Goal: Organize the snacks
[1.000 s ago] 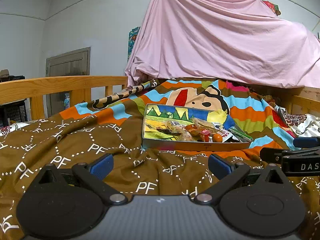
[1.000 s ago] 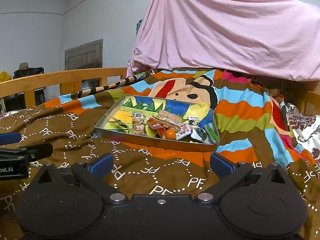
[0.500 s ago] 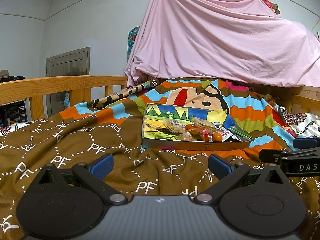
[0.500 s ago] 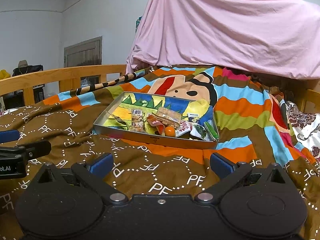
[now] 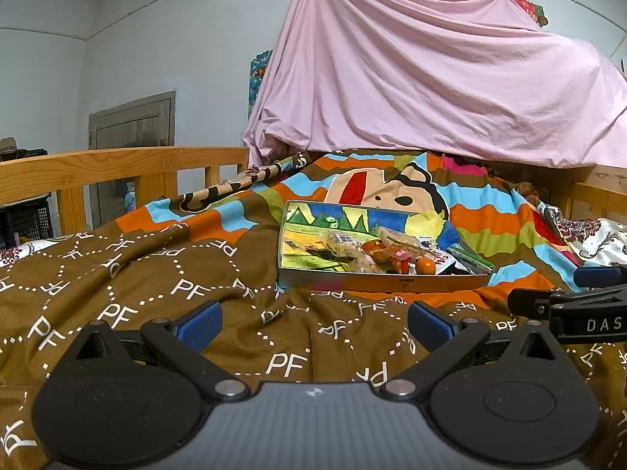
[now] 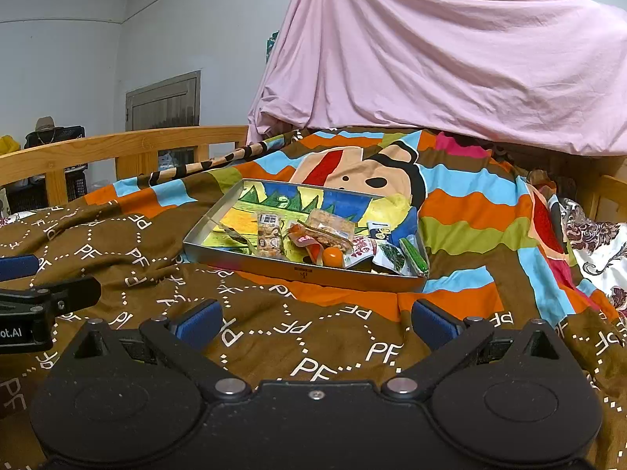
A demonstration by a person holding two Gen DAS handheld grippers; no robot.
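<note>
Low in the left view, the left tool [image 5: 311, 323] gapes empty over the blanket [image 5: 117, 274] — tray [image 5: 384, 280] of snacks [image 5: 376, 252] mid-frame. Right view: right tool [image 6: 317, 321] likewise apart, tray centre.

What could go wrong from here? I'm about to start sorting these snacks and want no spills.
The tray sits on a rumpled blanket, not a firm surface, so pressing down on one side could tip it. The snack packets lie heaped and overlapping, so a grab may catch two at once. The small orange ball near the front wall could roll away if nudged. Both the left gripper and right gripper have open jaws, holding nothing.
</note>
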